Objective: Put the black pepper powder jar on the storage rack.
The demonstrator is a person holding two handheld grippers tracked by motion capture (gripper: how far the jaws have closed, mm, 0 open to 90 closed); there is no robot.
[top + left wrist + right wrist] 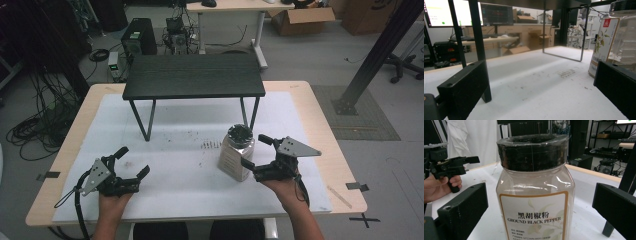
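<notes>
nearest the lens in the right gripper view, two black jaws spread wide on either side of a clear plastic jar of ground black pepper [535, 195] with a black ribbed lid and a cream label, neither jaw touching it. seen from the high view, right gripper [253, 151] held in the right hand [285, 187] at the near right of the white mat [190, 195], jaws apart, jar [236, 152] upright between and just beyond their tips. jar standing on the mat near the front right leg of a small black wooden-topped stand with thin metal legs [194, 76], which sits at the far middle of the table. left gripper [133, 161] held low in the left hand [114, 202] at the near left, well apart from the jar, jaws likewise spread and holding nothing. in the left gripper view, bare mat between the open jaws, stand leg [479, 45] just ahead at left, jar [617, 40] at far right. dark specks scattered on the mat [210, 145] left of the jar. light wooden tabletop [320, 115] showing around the mat's edges.
</notes>
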